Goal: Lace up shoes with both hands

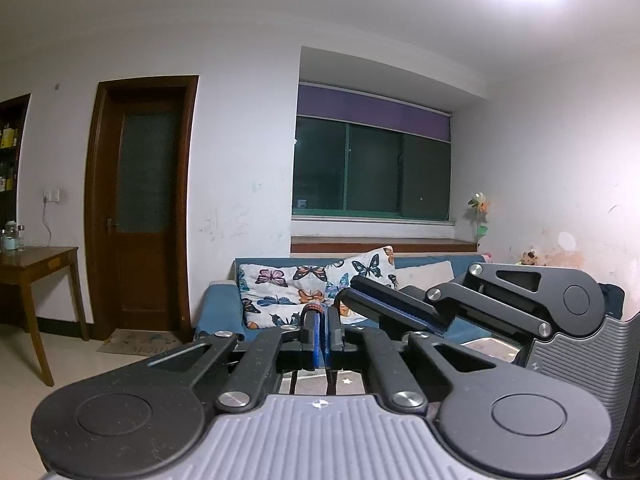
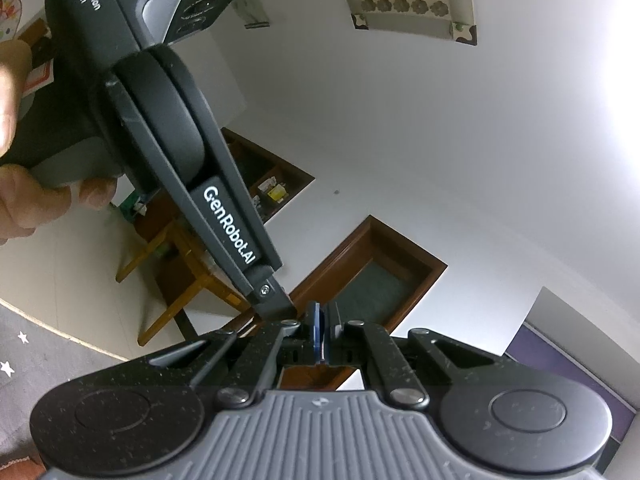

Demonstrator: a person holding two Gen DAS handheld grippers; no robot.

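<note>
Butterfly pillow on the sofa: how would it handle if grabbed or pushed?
The butterfly pillow looks soft and creased, so it would probably sag when pinched. It leans against the back of the blue sofa, so a push would likely flop it over.

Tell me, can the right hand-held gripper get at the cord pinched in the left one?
Probably yes: the right hand-held gripper points at the cord in the left hand-held gripper, close by, nothing between. Its jaws look shut, so they'd open first.

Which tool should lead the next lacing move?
Left, probably: the left tool looks shut on an orange-tipped cord; the right tool looks shut with nothing visibly held. No shoe in view.
</note>
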